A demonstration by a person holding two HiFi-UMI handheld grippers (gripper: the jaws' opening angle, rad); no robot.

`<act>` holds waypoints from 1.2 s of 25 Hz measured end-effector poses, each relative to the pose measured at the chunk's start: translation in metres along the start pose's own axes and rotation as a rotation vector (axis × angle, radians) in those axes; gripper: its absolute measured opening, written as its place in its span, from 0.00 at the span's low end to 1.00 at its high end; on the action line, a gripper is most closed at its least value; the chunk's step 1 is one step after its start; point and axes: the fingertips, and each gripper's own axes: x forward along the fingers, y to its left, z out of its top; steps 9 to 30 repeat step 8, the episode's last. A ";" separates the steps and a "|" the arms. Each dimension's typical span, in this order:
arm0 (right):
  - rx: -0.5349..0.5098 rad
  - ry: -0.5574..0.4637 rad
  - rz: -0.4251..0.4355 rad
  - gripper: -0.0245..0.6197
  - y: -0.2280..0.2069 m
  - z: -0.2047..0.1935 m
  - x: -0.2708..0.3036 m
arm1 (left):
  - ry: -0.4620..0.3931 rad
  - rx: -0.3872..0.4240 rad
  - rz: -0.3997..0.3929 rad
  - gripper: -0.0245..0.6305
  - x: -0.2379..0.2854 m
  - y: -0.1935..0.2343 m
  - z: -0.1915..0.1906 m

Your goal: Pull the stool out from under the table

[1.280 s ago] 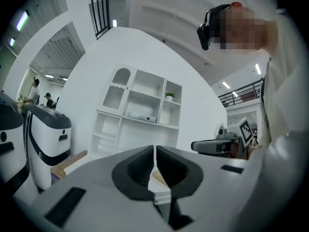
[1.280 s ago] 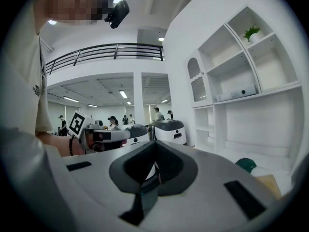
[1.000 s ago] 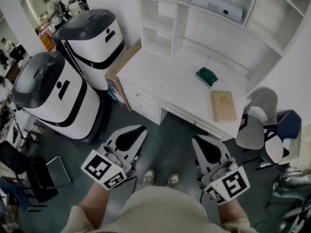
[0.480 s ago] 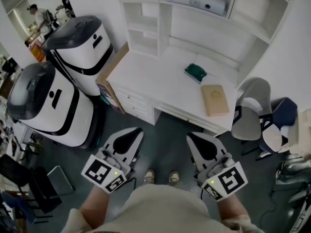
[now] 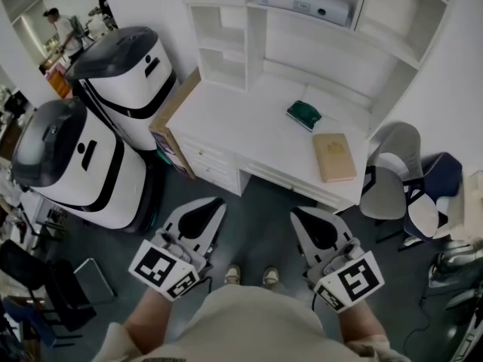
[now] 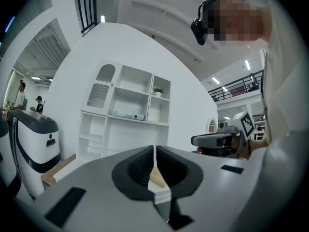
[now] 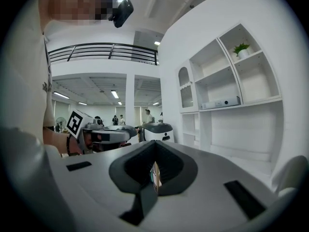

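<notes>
No stool shows in any view. The white desk (image 5: 256, 127) stands ahead of me, and the dark knee space under its front edge is empty as far as I can see. My left gripper (image 5: 204, 206) and right gripper (image 5: 302, 216) hover side by side over the grey floor, close to my body and short of the desk. Both are shut with nothing between the jaws. In the left gripper view the left gripper (image 6: 154, 153) points at the desk's shelves, its jaws meeting in a thin line. The right gripper view shows the right gripper (image 7: 155, 149) closed the same way.
Two large white machines (image 5: 75, 164) stand left of the desk, with a cardboard sheet (image 5: 173, 111) leaning between. A tan book (image 5: 333, 157) and a green object (image 5: 303, 113) lie on the desktop. A grey chair (image 5: 389, 172) and a blue chair (image 5: 434, 194) crowd the right side.
The head view has shifted, so the desk sits a little further left and higher than a second ago. Both grippers stay shut and have barely moved.
</notes>
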 end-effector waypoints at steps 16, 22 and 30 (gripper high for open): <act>0.039 0.008 0.003 0.07 -0.005 -0.001 0.005 | -0.004 0.016 0.010 0.09 0.002 0.005 0.005; 0.039 0.008 0.003 0.07 -0.005 -0.001 0.005 | -0.004 0.016 0.010 0.09 0.002 0.005 0.005; 0.039 0.008 0.003 0.07 -0.005 -0.001 0.005 | -0.004 0.016 0.010 0.09 0.002 0.005 0.005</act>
